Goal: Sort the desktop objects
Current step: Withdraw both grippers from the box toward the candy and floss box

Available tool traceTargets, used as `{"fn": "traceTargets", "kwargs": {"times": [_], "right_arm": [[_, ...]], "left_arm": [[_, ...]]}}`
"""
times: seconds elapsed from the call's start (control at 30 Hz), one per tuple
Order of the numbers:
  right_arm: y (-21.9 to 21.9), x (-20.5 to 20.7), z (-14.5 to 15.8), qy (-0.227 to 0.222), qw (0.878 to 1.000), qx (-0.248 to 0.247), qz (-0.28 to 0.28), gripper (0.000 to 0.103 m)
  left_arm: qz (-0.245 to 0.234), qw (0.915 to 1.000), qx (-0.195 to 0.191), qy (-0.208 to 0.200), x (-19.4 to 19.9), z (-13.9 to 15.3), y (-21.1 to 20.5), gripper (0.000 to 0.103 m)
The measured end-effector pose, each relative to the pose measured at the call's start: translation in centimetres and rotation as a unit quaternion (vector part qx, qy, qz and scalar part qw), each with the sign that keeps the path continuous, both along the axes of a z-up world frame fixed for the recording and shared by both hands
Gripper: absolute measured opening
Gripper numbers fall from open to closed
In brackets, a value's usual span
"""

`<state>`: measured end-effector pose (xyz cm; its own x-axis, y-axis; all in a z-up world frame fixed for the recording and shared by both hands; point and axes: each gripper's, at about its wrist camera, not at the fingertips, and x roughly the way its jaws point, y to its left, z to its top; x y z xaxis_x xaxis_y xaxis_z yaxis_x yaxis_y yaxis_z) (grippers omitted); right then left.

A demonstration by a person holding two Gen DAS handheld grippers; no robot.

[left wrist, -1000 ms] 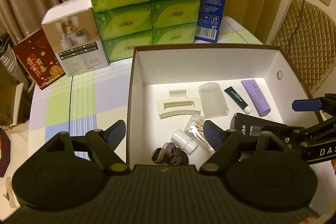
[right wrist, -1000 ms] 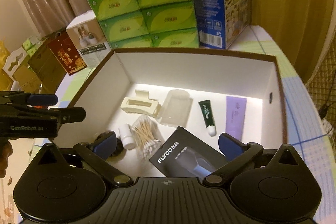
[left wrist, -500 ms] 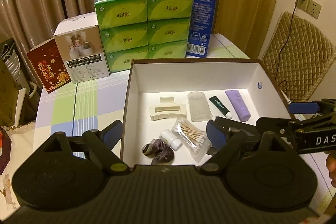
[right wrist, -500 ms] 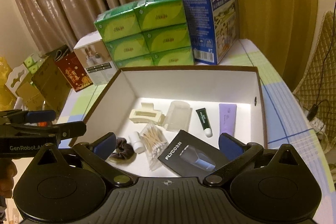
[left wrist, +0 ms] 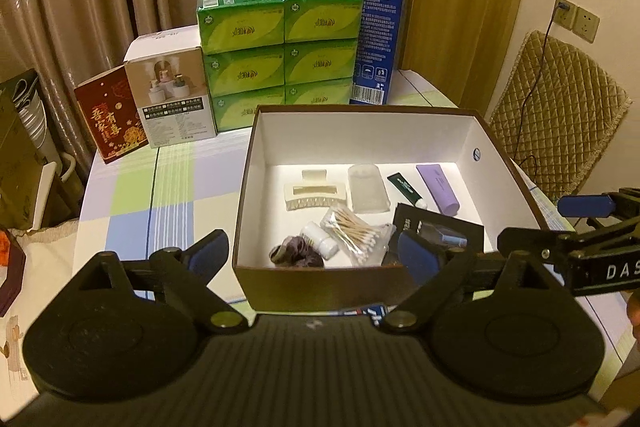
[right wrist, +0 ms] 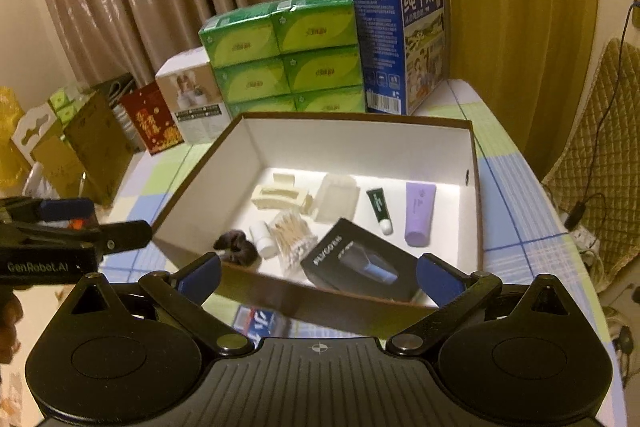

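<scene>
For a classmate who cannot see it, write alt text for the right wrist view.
An open box on a checked table holds a hair clip, cotton buds, a scrunchie, two tubes and a black carton. The right gripper, fingers apart and empty, hovers before it; green tissue packs stand behind.

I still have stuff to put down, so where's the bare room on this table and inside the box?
Table: bare checked cloth left of the box, in front of the red carton and white carton. Inside: the back strip behind the hair clip and purple tube. The near half, around the cotton swabs, is crowded.
</scene>
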<state>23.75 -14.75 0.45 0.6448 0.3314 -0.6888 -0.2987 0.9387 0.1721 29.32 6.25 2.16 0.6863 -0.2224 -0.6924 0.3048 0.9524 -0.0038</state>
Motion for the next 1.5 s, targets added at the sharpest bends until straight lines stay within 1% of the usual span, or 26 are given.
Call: {"fn": "traceTargets", "kwargs": {"times": [0.17,0.3,0.47,0.63,0.73,0.83,0.93,0.97,1.1,1.27,1.37,1.5], "right_arm": [[0.0,-2.0,0.1,-0.006,1.000,-0.008,0.011,0.101],[0.2,-3.6,0.1,-0.014,1.000,-0.015,0.016,0.101],[0.3,-5.2,0.0,-0.020,1.000,-0.008,0.010,0.101],[-0.3,-6.4,0.2,-0.022,1.000,0.011,0.005,0.101],[-0.7,-6.9,0.0,-0.013,1.000,0.015,0.005,0.101],[-1.2,-7.6,-0.3,-0.017,1.000,0.021,-0.010,0.101],[-2.0,-8.5,-0.4,-0.033,0.998,0.045,-0.029,0.101],[-2.1,-8.6,-0.4,-0.032,0.998,0.049,-0.030,0.101],[-1.9,-8.8,-0.7,-0.028,0.999,0.028,-0.019,0.101],[-1.3,-9.3,-1.4,-0.014,1.000,0.026,0.003,0.101],[-1.0,-9.4,-1.9,-0.003,1.000,0.028,0.009,0.101],[-0.7,-9.6,-2.5,0.013,0.999,0.043,0.012,0.101]], "left_arm": [[0.000,1.0000,0.004,-0.007,-1.8,0.1,0.4,0.093],[0.007,1.0000,0.004,0.001,-3.1,-0.1,1.1,0.093],[0.010,0.9999,0.007,0.011,-4.4,-0.7,1.9,0.094],[0.012,0.9998,0.009,0.013,-5.7,-1.1,2.3,0.096],[0.008,0.9997,0.018,0.013,-6.5,-1.3,2.4,0.097],[0.006,0.9995,0.027,0.015,-7.1,-1.5,2.4,0.097],[0.004,0.9994,0.021,0.027,-7.6,-1.8,2.7,0.097],[0.004,0.9993,0.020,0.032,-7.8,-1.9,2.8,0.097],[-0.001,0.9988,0.032,0.037,-8.4,-2.5,2.9,0.097],[0.002,0.9979,0.039,0.052,-8.9,-3.2,3.5,0.097],[0.008,0.9966,0.040,0.071,-8.9,-3.9,3.8,0.097],[0.011,0.9945,0.033,0.099,-9.0,-4.8,4.2,0.098]]}}
